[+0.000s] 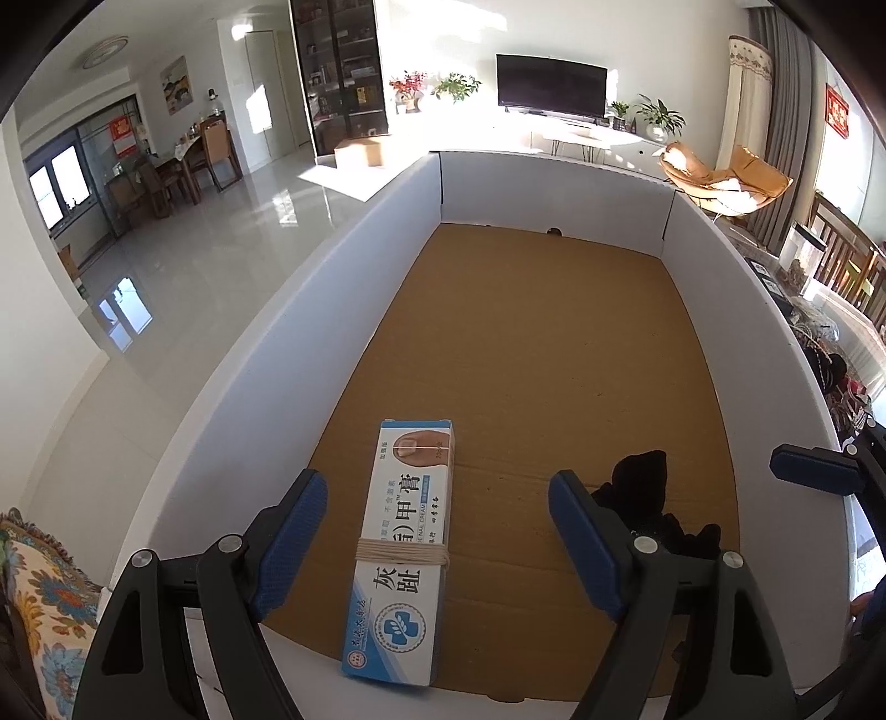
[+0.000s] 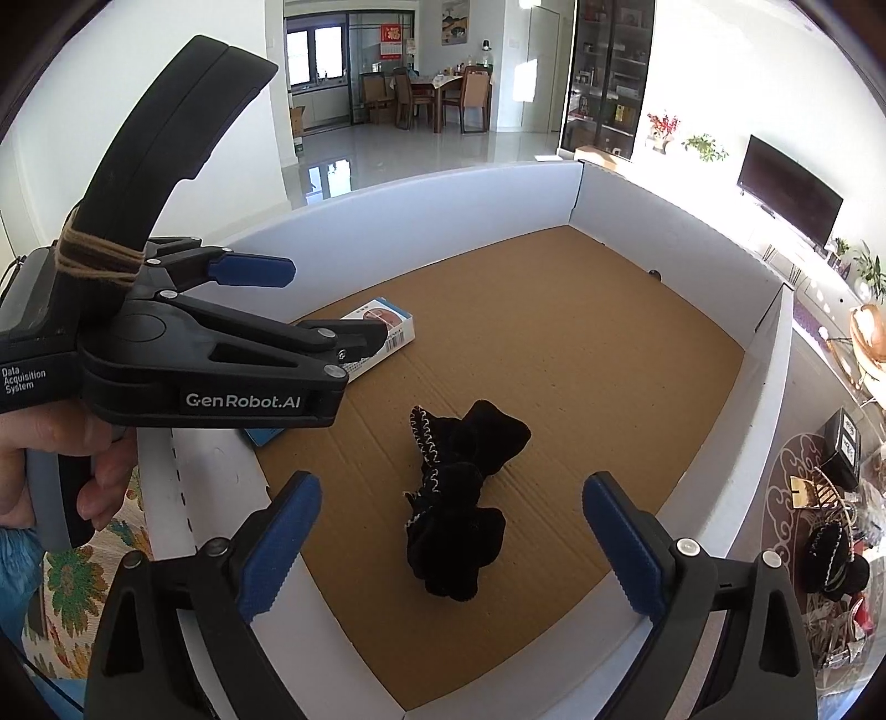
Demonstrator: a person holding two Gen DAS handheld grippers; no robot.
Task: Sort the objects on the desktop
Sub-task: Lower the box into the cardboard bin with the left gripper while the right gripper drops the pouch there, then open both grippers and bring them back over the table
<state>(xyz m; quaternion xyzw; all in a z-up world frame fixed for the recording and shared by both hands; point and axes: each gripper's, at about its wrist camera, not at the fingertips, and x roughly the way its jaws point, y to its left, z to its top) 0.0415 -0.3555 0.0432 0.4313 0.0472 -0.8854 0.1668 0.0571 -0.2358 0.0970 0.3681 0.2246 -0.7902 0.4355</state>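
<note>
A bright living room with white walls and a glossy pale floor (image 1: 210, 238) that mirrors the windows (image 1: 58, 185). A dark TV (image 1: 551, 83) stands on a white console (image 1: 587, 135) with potted plants (image 1: 659, 113), next to a tall dark glass cabinet (image 1: 340, 72) and an orange chair (image 1: 720, 177) by grey curtains (image 1: 772, 33). Farther back are a dining table (image 2: 437, 86) with wooden chairs (image 2: 473, 97), a wall painting (image 1: 176, 84), and strong sunlight falling across the console wall.

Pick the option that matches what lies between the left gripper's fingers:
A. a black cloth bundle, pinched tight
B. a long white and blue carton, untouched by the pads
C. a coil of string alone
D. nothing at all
B: in the left wrist view the white and blue carton lies flat on the cardboard floor inside the open left gripper, with a clear gap to each blue pad.
</note>
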